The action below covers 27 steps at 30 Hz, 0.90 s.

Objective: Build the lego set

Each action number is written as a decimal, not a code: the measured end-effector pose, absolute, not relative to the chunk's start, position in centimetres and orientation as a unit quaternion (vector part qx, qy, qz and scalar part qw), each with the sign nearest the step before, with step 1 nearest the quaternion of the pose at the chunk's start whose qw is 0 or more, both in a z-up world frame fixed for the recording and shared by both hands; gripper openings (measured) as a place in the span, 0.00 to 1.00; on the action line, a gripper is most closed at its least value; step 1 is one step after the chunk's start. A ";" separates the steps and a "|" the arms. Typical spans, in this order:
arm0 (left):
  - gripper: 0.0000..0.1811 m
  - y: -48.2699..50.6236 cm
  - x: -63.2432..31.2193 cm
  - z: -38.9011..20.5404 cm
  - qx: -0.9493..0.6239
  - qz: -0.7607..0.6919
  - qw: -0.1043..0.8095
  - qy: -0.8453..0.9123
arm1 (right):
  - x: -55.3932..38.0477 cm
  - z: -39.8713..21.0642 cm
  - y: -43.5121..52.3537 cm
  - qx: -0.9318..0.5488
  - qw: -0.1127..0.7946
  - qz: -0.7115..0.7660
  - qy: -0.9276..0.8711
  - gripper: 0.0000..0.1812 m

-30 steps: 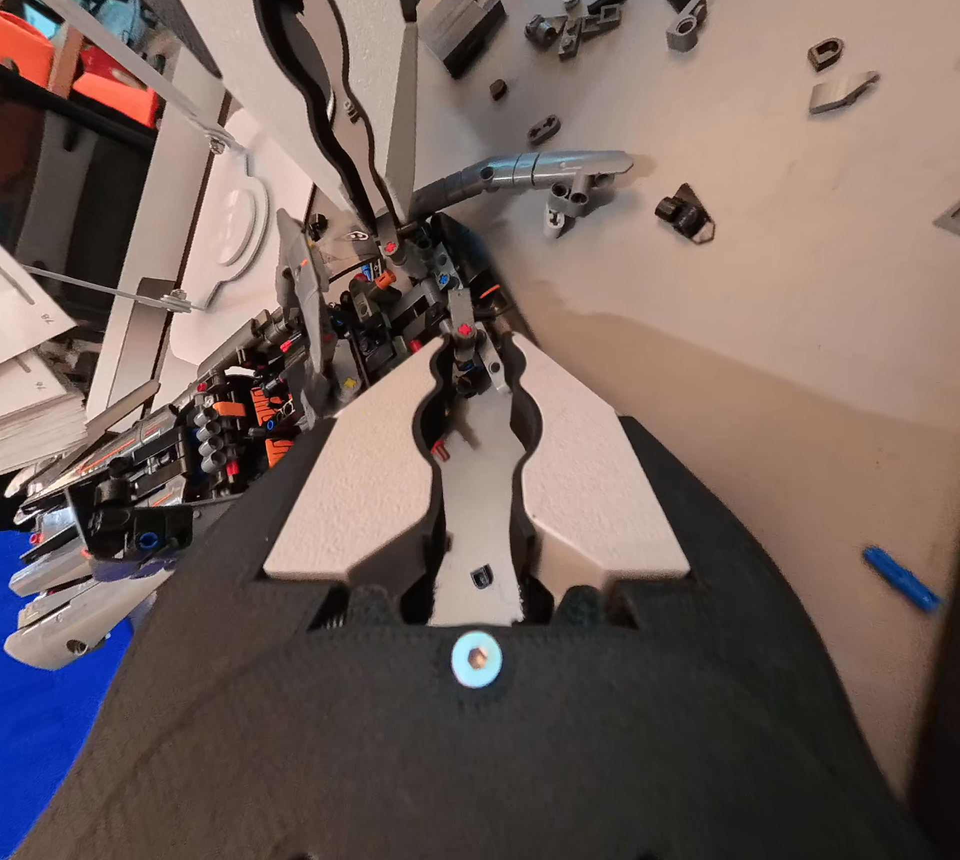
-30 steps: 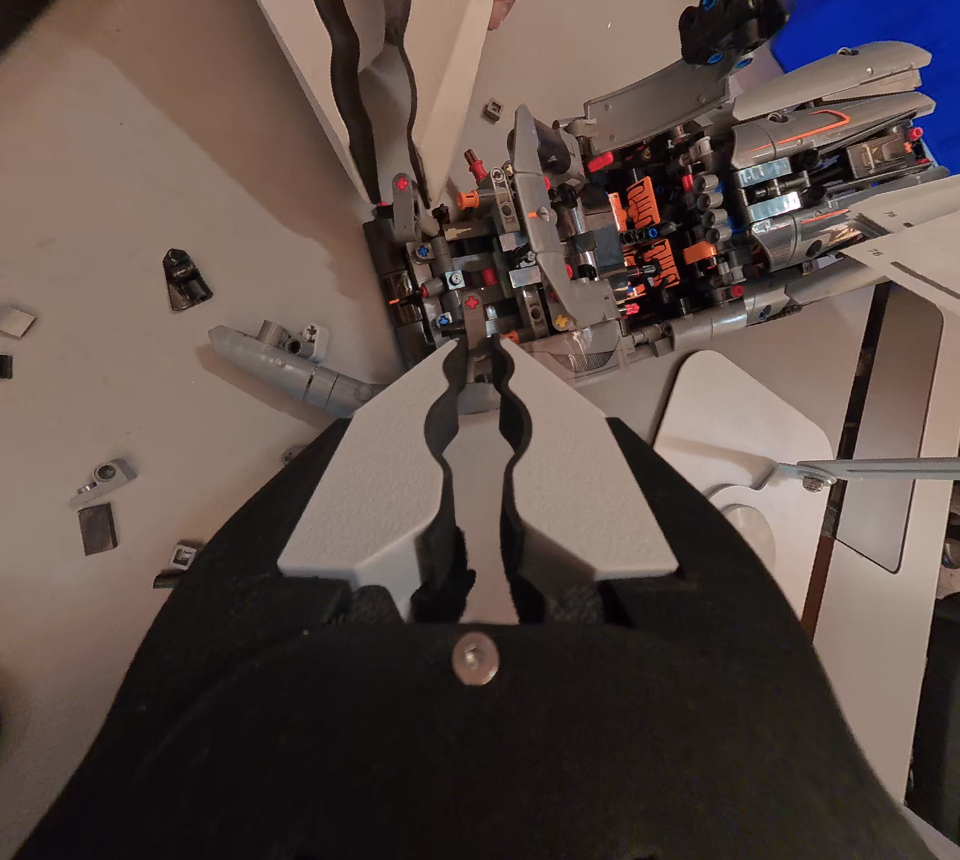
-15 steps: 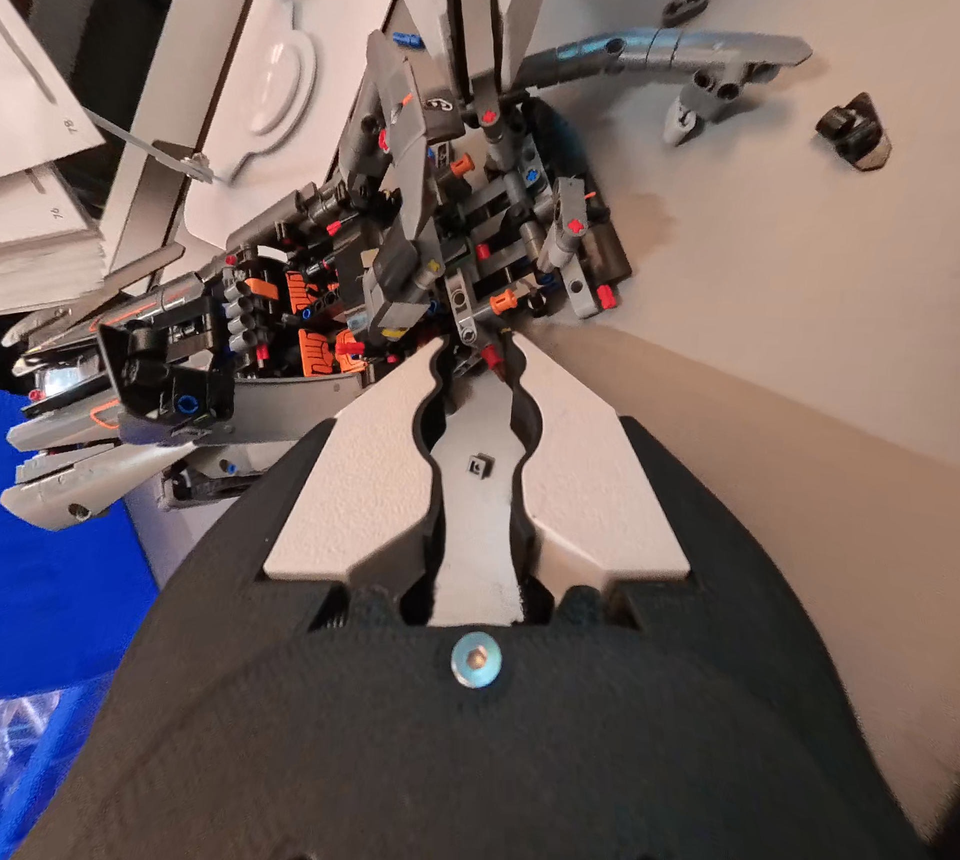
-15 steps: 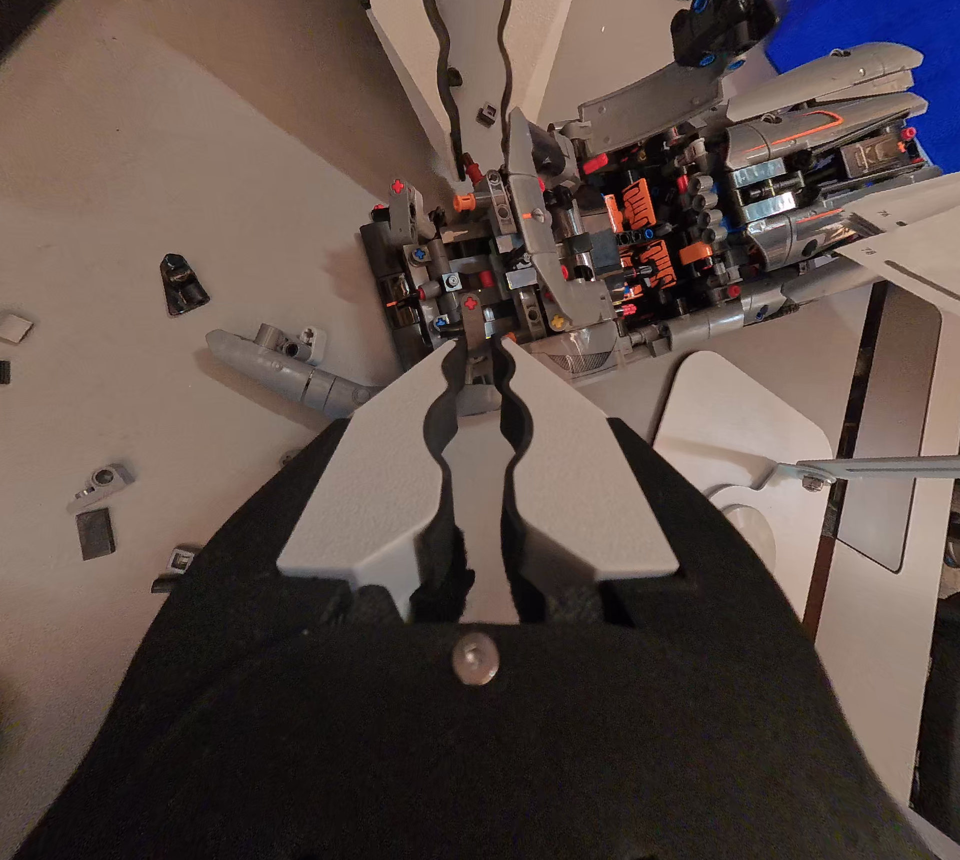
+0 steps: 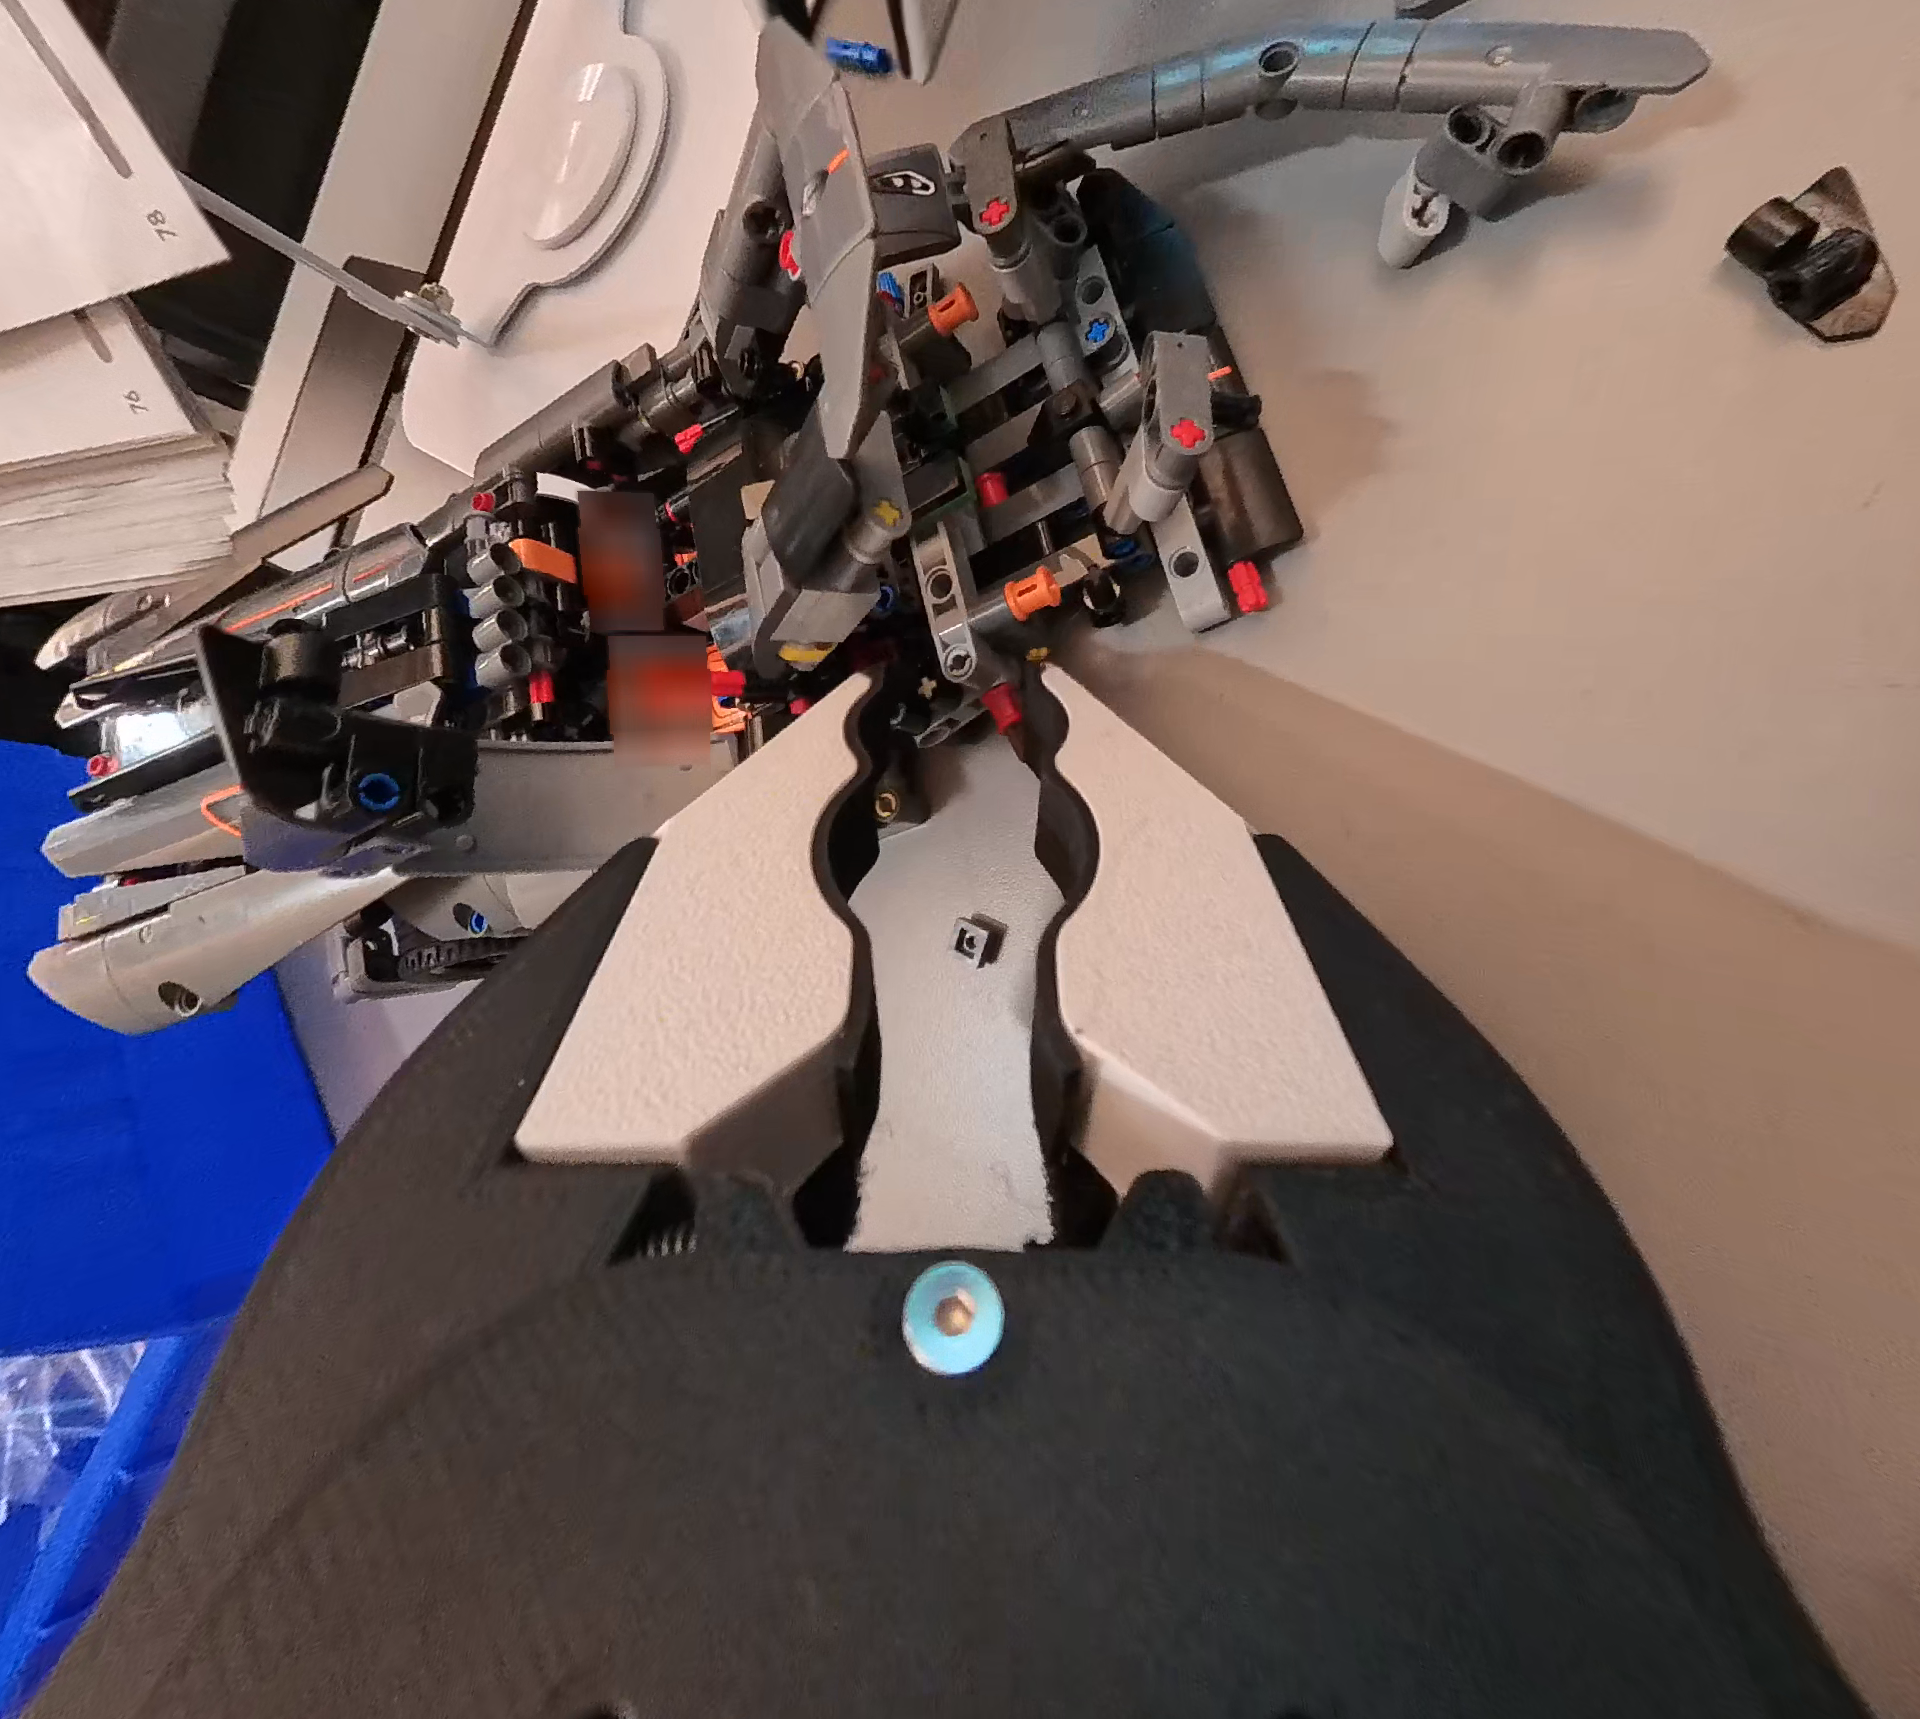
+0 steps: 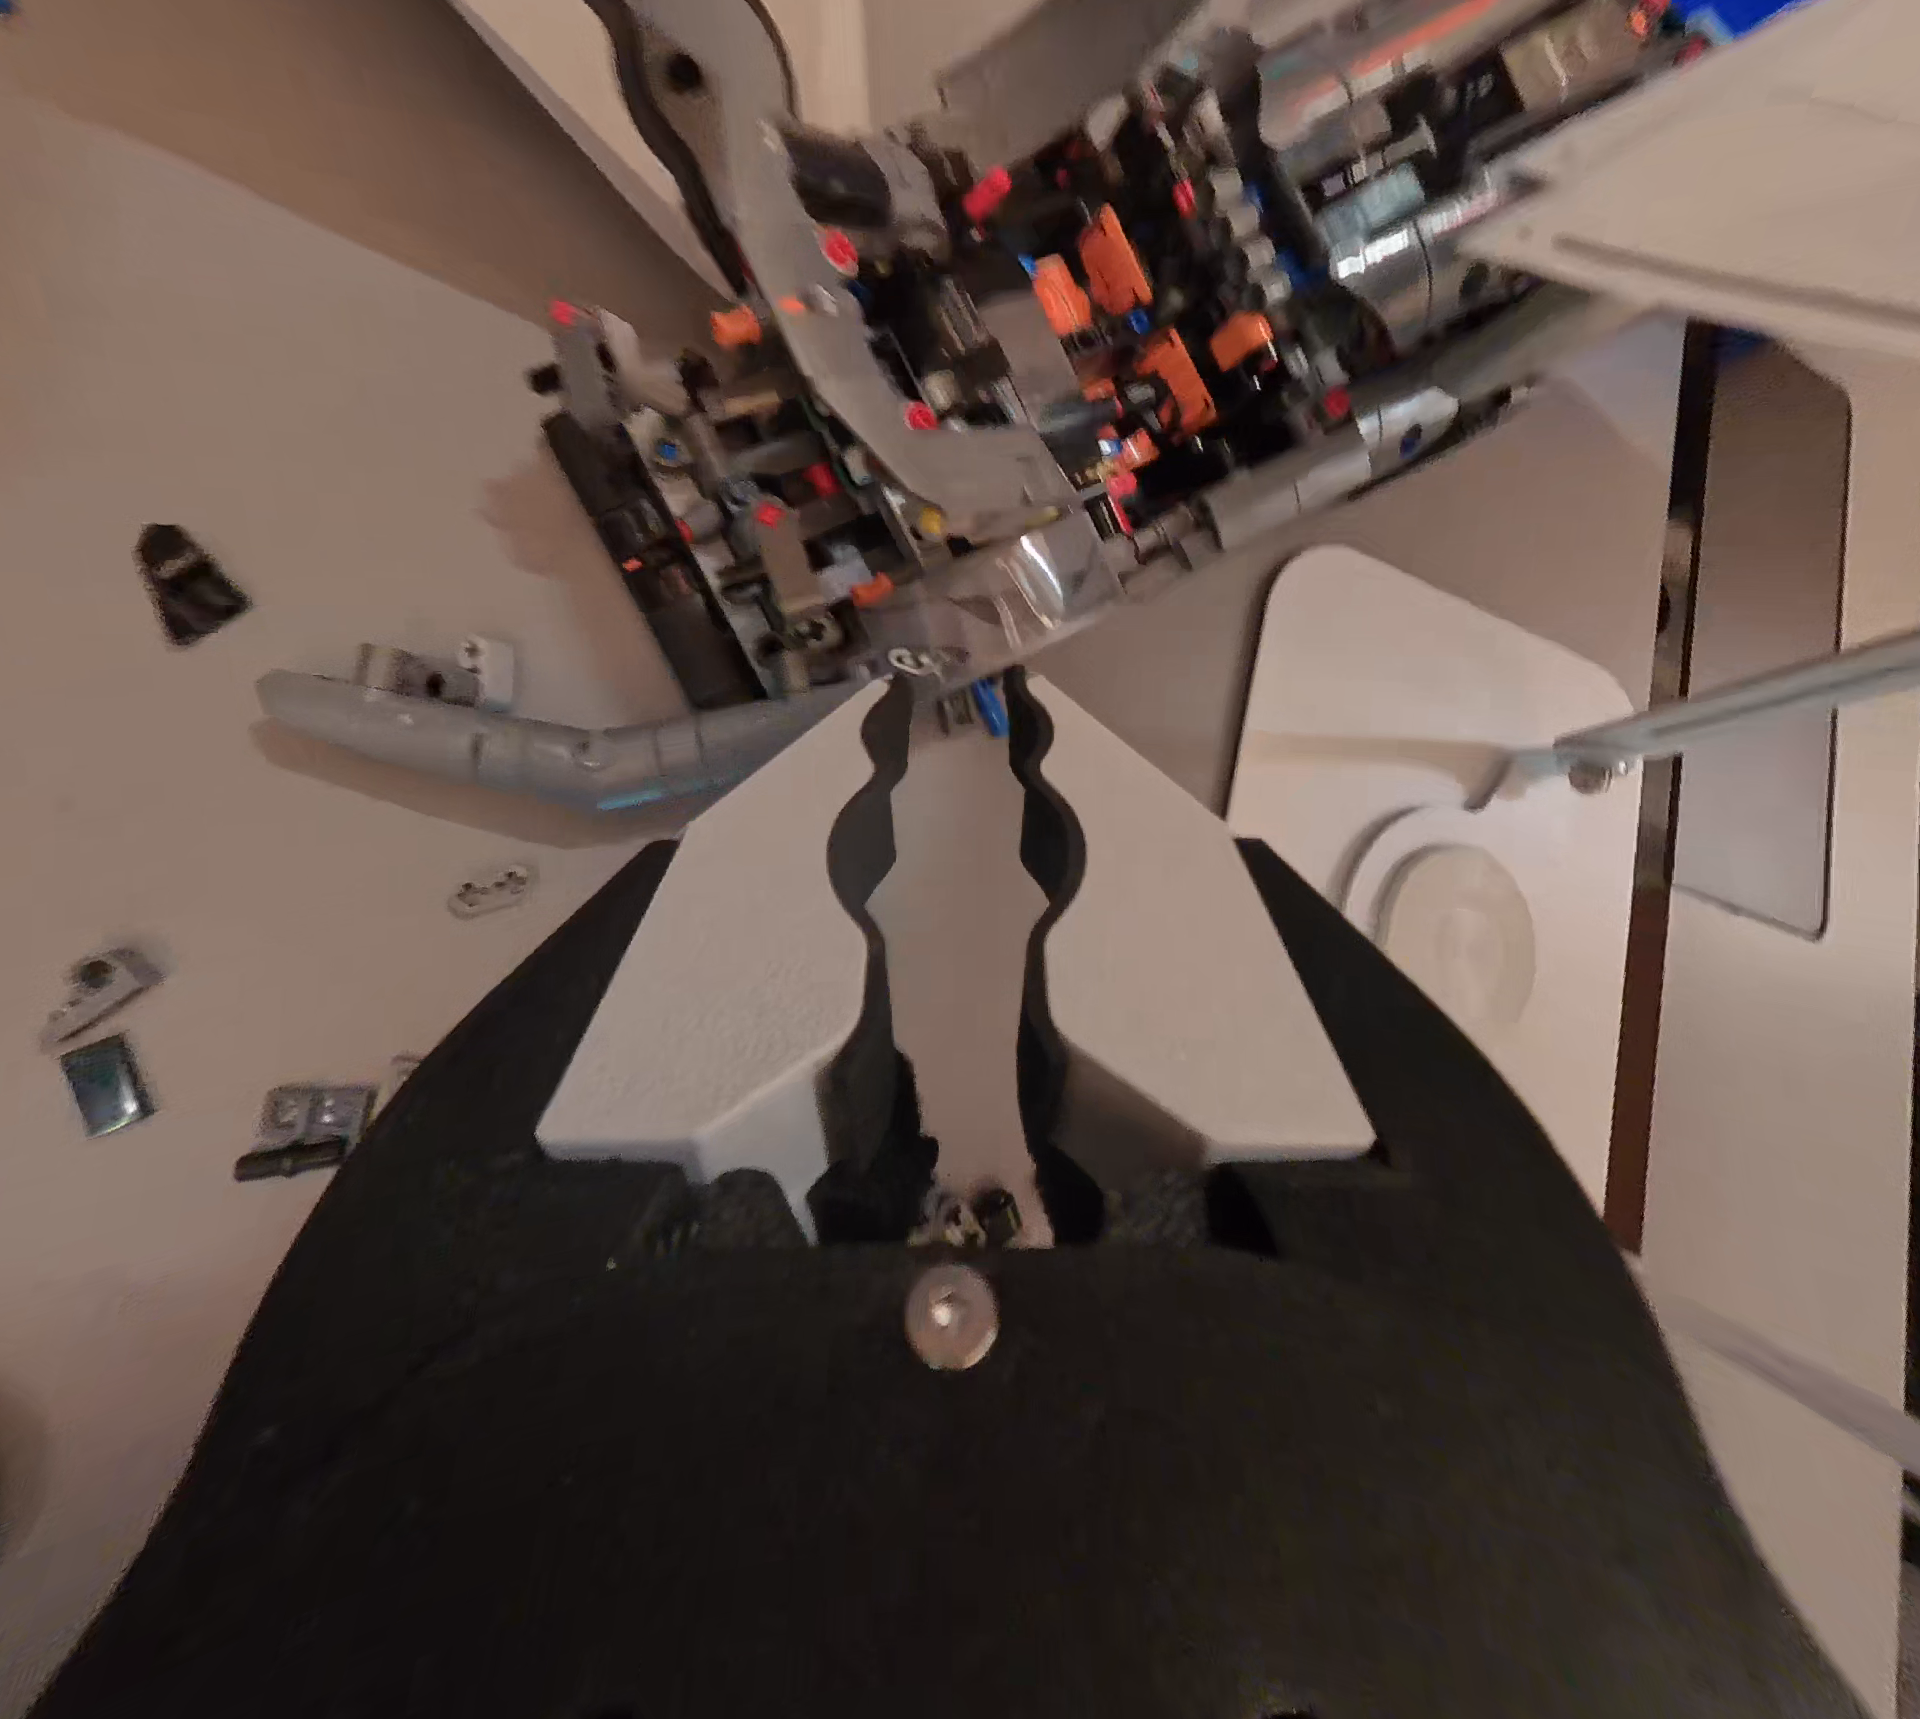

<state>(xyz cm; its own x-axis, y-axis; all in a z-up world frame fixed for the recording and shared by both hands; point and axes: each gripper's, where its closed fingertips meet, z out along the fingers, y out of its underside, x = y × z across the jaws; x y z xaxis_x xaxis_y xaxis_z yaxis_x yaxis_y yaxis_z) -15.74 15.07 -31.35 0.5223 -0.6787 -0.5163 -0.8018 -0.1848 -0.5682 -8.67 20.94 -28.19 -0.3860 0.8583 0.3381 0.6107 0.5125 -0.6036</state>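
At the centre of the counter [image 5: 1558, 630] lies the partly built lego model [image 5: 935, 443], a grey, black and orange assembly, with its open framework end toward the loose parts and its long grey body toward the blue bin [image 5: 125, 1150]. The left hand-held gripper [image 5: 951, 693] meets the near edge of the framework, its tips set narrowly apart around a dark connector and red pin there; whether they clamp these cannot be told. This placement appears to brace the model against pushing forces. The right hand-held gripper [image 6: 956, 693] stands at the opposite edge, fingers slightly parted, with a small blue pin [image 6: 989, 703] between the tips; the view is blurred, so a firm grip cannot be confirmed. The opposed arrangement suggests one tool steadies while the other seats a part. A curved grey arm piece [image 5: 1351, 80] lies beside the framework's far edge, probably staged for fitting. Small loose pieces [image 6: 104, 1035] lie well apart from the model.
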 end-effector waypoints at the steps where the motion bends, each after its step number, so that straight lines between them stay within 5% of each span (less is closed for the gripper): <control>1: 0.12 15.1 -15.8 -31.3 -0.766 0.075 0.418 0.483 | -8.6 -28.6 21.4 -0.466 0.315 0.187 -0.805 0.10; 13: 0.11 15.1 -16.1 -31.3 -0.768 0.078 0.413 0.482 | -8.8 -30.0 20.5 -0.515 0.258 0.252 -0.777 0.04; 27: 0.12 14.0 -17.4 -31.3 -0.772 0.086 0.378 0.505 | -9.4 -30.0 19.9 -0.512 0.264 0.262 -0.775 0.10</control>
<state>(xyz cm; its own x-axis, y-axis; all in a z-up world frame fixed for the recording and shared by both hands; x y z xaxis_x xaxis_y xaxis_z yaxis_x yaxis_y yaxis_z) -17.38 14.03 -31.35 0.4759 -0.7134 -0.5144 -0.8440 -0.2058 -0.4953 -9.38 19.93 -30.00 -0.3373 0.9308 0.1407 0.6540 0.3392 -0.6762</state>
